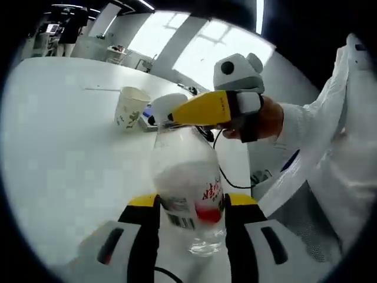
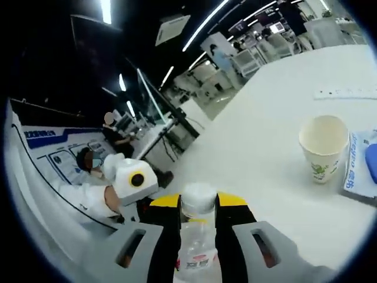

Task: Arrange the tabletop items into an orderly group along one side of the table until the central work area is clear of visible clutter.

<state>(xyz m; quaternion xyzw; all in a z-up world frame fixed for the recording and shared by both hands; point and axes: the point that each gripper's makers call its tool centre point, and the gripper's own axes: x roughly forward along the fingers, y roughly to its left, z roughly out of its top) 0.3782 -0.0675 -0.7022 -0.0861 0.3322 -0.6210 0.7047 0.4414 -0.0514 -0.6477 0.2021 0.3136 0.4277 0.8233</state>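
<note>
Beyond the white table (image 1: pixel 53 153) lie a bright window wall (image 1: pixel 194 47), distant desks with equipment (image 2: pixel 247 59), ceiling light strips (image 2: pixel 200 29), a blue-and-white printed board (image 2: pixel 53 153), and a seated person (image 2: pixel 115 135) far back.

Clear bottle (image 1: pixel 187 177) with white cap (image 2: pixel 198 199) and red-printed label; cream cup (image 1: pixel 130 108) with green print; white bench (image 1: pixel 65 147); yellow-tipped grey hand-held gripper (image 1: pixel 191 215).

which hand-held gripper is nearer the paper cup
Right. The right hand-held gripper is closed on the bottle cap, just beside the paper cup. The left hand-held gripper clamps the water bottle lower on its body, farther from the cup.
</note>
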